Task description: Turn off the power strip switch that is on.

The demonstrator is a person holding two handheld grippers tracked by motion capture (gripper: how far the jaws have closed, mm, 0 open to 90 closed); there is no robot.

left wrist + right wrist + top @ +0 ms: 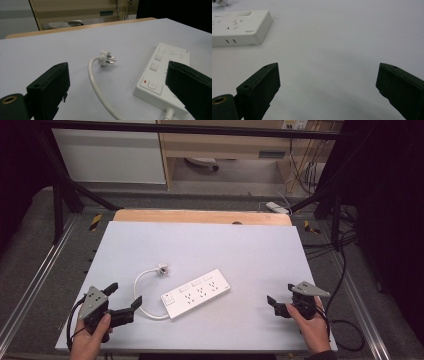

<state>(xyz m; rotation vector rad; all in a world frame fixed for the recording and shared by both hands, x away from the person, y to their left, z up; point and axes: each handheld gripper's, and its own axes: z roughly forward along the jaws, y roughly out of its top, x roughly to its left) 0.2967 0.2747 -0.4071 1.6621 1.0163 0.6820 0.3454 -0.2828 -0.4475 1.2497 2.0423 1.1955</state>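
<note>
At the near left corner of the pale grey table top (200,240), the left hand (90,340) holds the black two-jaw left gripper (125,296) with its jaws spread wide and nothing between them. It points toward the white rectangular plastic power strip (196,293), just beside the strip's switch end. The strip lies flat and slantwise near the table's middle. Its white round cable (141,295) loops left and back to a white plug (161,268) lying on its side, prongs bare. At the near right, well apart from the strip, the right hand (312,325) holds the black right gripper (281,296), likewise wide open and empty over bare table.
</note>
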